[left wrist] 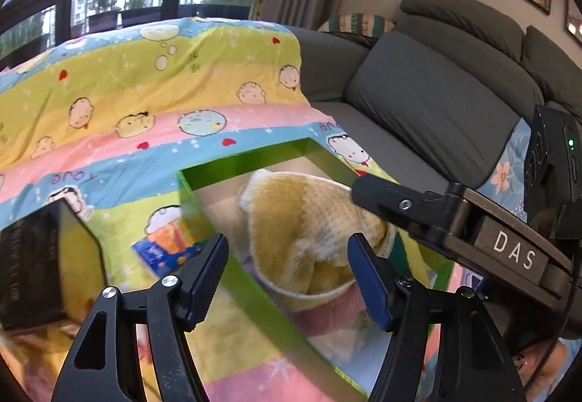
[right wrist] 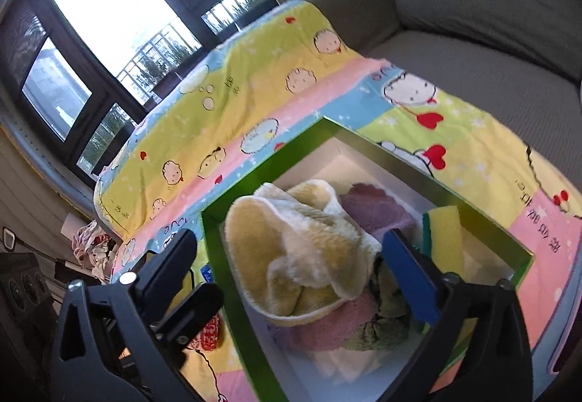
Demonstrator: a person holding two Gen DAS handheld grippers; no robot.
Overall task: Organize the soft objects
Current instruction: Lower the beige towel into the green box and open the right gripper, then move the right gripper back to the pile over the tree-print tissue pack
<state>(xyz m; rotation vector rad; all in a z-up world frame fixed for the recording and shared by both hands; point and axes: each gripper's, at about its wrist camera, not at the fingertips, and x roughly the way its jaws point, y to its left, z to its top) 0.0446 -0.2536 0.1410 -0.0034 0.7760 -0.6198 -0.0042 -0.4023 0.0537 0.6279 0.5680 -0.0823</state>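
A green box point(left wrist: 251, 289) point(right wrist: 232, 278) with a white inside sits on a cartoon-print blanket. A yellow and white plush cloth point(left wrist: 302, 220) point(right wrist: 302, 253) lies on top inside it, over a pink cloth point(right wrist: 327, 325), a purple cloth point(right wrist: 374, 209), a green cloth point(right wrist: 385, 322) and a yellow sponge point(right wrist: 442, 231). My left gripper point(left wrist: 287, 267) is open over the box's left wall, empty. My right gripper point(right wrist: 291, 256) is open above the box, straddling the plush cloth; it also shows in the left wrist view point(left wrist: 454, 220).
The blanket point(left wrist: 145, 89) point(right wrist: 254, 89) covers a raised surface beside a grey sofa point(left wrist: 436, 104) point(right wrist: 473, 38). A black box point(left wrist: 40, 264) and a small blue packet point(left wrist: 163, 249) lie on the blanket left of the green box. Windows are behind.
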